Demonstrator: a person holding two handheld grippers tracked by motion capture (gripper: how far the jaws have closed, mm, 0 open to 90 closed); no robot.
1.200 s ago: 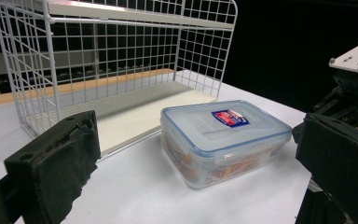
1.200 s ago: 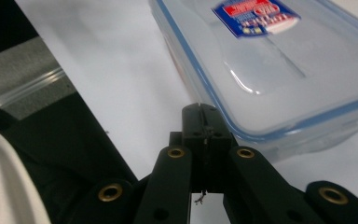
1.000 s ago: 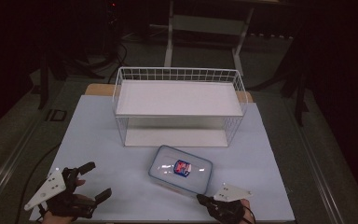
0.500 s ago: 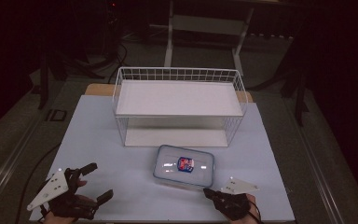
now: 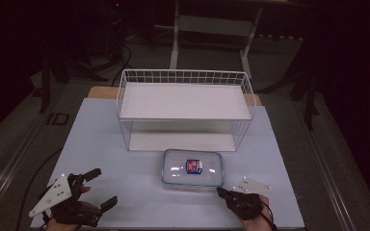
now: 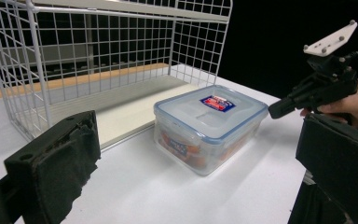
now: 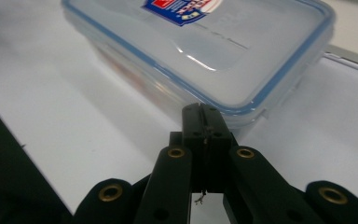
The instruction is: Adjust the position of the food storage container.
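From above, your food container (image 5: pixel 192 169) sits flat on the table (image 5: pixel 125 159) just in front of the wire rack (image 5: pixel 185 108), long axis running left to right with the label facing up, while your left gripper (image 5: pixel 100 188) rests near the table's front left corner with its jaws spread and empty, and your right gripper (image 5: pixel 220 193) lies low, pointing at the box's front right corner. In your left gripper view, the container (image 6: pixel 209 126) lies between the wide-apart pads, well ahead of them, lid up, and the right gripper (image 6: pixel 279 108) reaches level toward its corner. In your right gripper view, the jaws are pressed together on nothing, their tip (image 7: pixel 203 122) just short of the container's (image 7: pixel 200 51) blue-rimmed corner.
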